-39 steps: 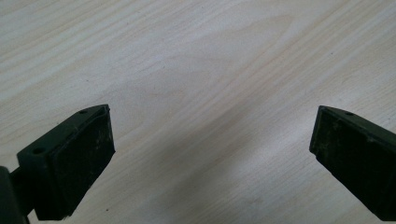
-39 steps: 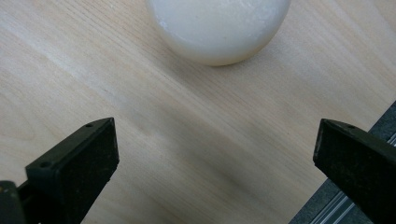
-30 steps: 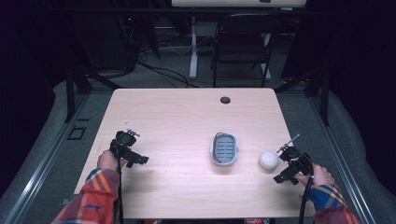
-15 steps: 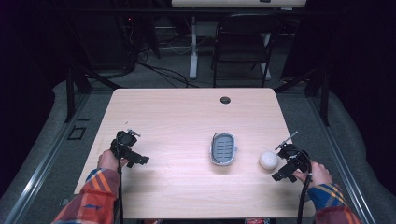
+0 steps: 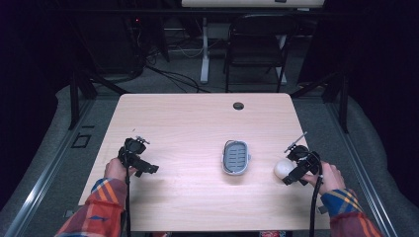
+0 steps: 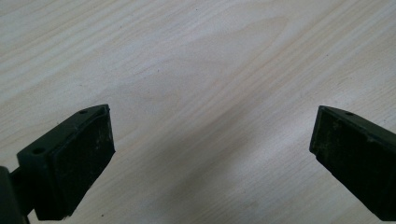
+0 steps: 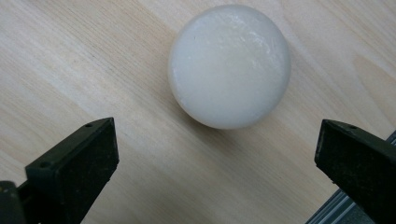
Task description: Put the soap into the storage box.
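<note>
A white ball (image 5: 282,168) lies on the wooden table (image 5: 197,123) at the right. A grey oval dish (image 5: 235,157) with a slotted bottom sits to its left, near the table's middle. My right gripper (image 5: 292,171) is just right of the ball and stands open. In the right gripper view the ball (image 7: 229,65) lies a little ahead of the right gripper (image 7: 217,140), beyond the tips of its wide-apart jaws. My left gripper (image 5: 145,167) rests at the table's left, far from both things. In the left gripper view the left gripper (image 6: 212,128) is open over bare wood.
A small black round hole (image 5: 238,105) marks the table's far edge. A dark folding chair (image 5: 257,44) and cables stand on the floor beyond. The table's right edge (image 7: 336,210) is close behind the right gripper.
My right gripper has moved left, closer to the white ball. The ball, the dish and the left gripper have stayed in place.
</note>
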`<control>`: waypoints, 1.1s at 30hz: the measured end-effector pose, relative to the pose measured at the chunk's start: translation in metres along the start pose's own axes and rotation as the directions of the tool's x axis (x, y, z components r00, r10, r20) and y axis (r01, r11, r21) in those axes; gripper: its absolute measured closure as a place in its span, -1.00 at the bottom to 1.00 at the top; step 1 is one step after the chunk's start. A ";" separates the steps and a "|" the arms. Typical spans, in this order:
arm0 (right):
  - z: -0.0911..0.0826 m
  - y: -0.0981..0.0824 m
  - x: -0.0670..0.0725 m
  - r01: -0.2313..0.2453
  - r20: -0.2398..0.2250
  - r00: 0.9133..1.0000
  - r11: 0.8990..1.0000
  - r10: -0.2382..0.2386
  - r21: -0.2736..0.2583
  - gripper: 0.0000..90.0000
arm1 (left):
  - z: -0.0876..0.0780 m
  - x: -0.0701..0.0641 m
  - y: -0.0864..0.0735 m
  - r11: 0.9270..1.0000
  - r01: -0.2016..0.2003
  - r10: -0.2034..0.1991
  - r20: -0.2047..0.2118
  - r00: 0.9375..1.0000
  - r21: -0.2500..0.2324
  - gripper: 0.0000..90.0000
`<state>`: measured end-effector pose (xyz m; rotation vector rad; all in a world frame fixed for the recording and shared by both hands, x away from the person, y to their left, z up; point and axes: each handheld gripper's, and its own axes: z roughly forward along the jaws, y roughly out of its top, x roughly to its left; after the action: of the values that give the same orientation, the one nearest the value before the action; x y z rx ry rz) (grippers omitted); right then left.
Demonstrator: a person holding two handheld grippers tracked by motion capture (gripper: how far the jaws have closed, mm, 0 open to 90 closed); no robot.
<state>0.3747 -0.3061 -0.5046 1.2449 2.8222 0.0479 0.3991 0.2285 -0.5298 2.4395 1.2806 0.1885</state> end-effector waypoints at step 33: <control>0.028 0.039 0.007 -0.028 0.005 1.000 0.999 0.028 -0.045 -0.77 | 0.001 -0.001 0.001 1.000 -0.006 0.006 0.011 1.000 0.011 -1.00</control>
<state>0.4007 -0.2743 -0.5308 1.2728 2.7825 0.1084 0.3998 0.2268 -0.5302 2.4504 1.2726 0.1705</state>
